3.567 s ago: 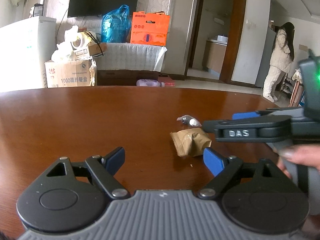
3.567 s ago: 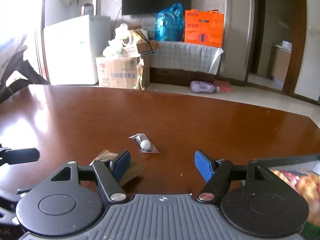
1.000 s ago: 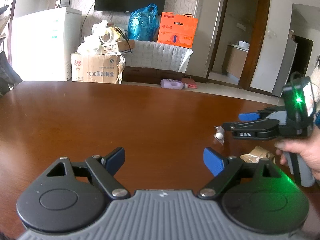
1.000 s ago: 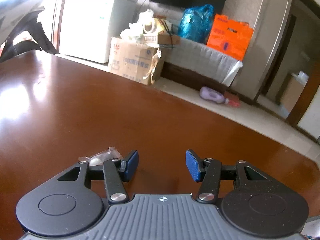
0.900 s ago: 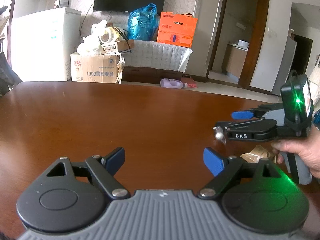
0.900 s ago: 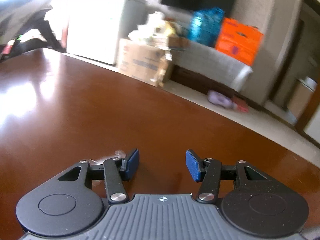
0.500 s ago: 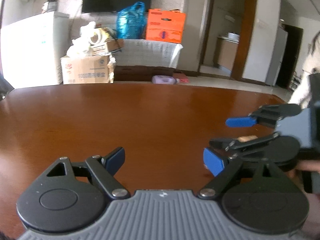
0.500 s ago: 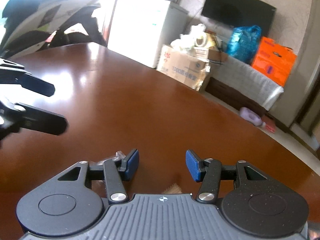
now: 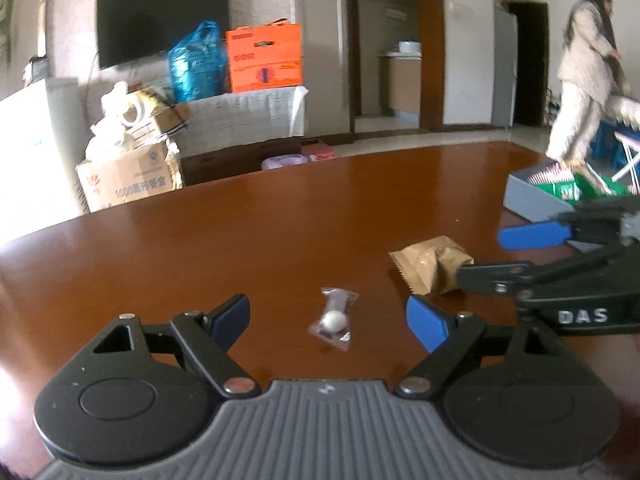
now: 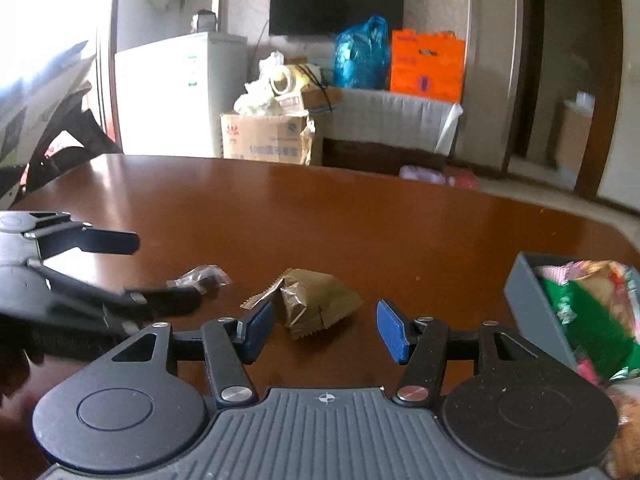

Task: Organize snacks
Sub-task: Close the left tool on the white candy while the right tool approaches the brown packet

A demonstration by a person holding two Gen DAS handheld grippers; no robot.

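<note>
Brown snack packet (image 10: 316, 306) dead centre low in the right wrist view, lying crumpled on the wooden surface (image 10: 360, 220), just ahead of the right tongs (image 10: 326, 330) and roughly in line with the gap between them. Those tongs are parted, jaws have just been opening wider, nothing pinched, the packet beyond the pads and not touched. It looks light and crinkly, a soft foil-paper wrapper with air inside and serrated end seams; my bet is it will give under pressure and slide on this glossy top, so a hold across the puffy middle, or on a flat sealed end, seems safest, and gently, since whatever is inside may crush.

Over to the left wrist view: the small clear wrapper with a white ball (image 9: 334, 320) sits lower centre, flat on the surface, between and just ahead of the left tongs (image 9: 328, 320), which are spread wide and empty. That one looks featherweight and slippery, thin film; take it around the ball rather than by the loose ends.

At the right edge, the grey box (image 10: 532, 312) already holds colourful packets, the likely destination. A person in pale clothes (image 9: 584, 68) stands far back, upper right.
</note>
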